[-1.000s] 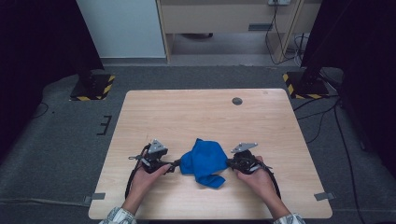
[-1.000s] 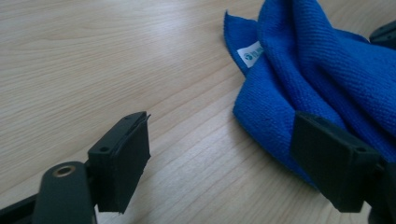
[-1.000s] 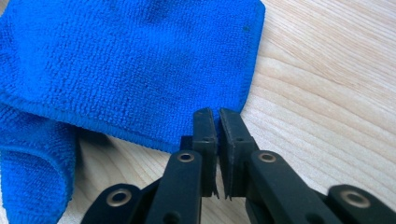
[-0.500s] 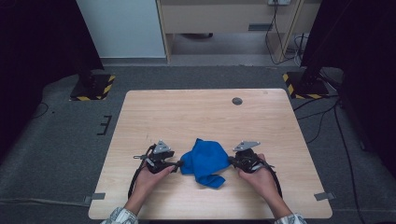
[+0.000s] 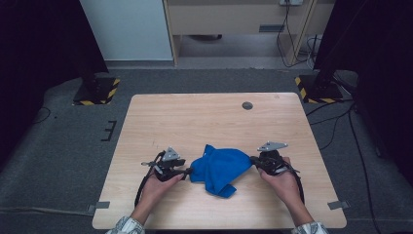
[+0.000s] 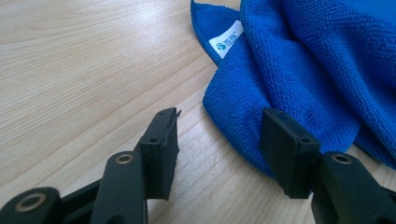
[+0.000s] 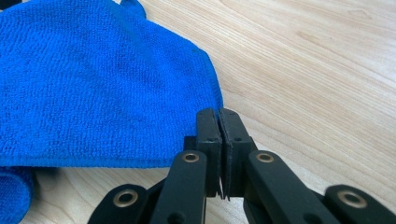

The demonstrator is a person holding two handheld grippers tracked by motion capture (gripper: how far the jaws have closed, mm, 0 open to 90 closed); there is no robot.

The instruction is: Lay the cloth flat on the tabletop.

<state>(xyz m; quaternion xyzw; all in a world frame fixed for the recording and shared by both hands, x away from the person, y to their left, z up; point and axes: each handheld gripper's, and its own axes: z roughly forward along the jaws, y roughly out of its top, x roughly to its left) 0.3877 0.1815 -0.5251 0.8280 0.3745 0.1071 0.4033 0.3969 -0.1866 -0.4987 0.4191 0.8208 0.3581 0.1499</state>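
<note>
**Blue cloth pinched at one edge, framed at the other**

Blue microfibre, crumpled and partly folded over itself, makes up the cloth (image 5: 219, 168) lying on the near half of the wooden table (image 5: 195, 117), between the person's two hands. A small white label (image 6: 226, 41) is sewn near one of its corners, which points away across the wood in the left gripper view.

At the cloth's right edge, the right gripper (image 7: 219, 122) has its jaws pressed together, and the hem of the fabric runs into the seam between them, so that edge looks pinched. At the cloth's left edge, the left gripper (image 6: 219, 135) stands about half spread, its jaws having just been closing; the rounded border of the cloth lies in the gap, against the far jaw, while the other jaw rests over bare wood and the pads do not yet press the fabric.

Farther off, a small dark round disc (image 5: 247, 105) sits in the tabletop near the far edge. Grey carpet (image 5: 63, 146) surrounds the table.
</note>
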